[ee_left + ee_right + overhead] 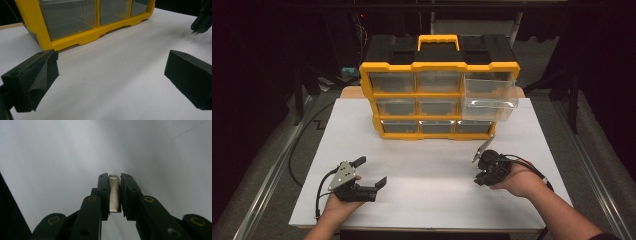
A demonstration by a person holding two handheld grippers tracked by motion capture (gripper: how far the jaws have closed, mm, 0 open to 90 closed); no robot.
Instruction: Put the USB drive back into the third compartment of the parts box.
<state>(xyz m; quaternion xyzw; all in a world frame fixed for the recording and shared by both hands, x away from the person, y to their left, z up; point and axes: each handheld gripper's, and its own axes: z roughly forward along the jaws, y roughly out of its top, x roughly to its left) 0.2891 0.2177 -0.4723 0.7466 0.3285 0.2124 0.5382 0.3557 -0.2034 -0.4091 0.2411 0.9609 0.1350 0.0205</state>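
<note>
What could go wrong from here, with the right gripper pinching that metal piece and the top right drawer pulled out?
1. The right gripper clamps the thin metal strip by its narrow faces; it might twist or slip.
2. The clear drawer juts far out of the yellow organizer and tilts; a nudge might drop it.

I see a white surface (522, 145) lit brightly from above, while the room behind it stays nearly black. Grey floor (267, 200) flanks it, with a metal rail (259, 192) running along my left.
</note>
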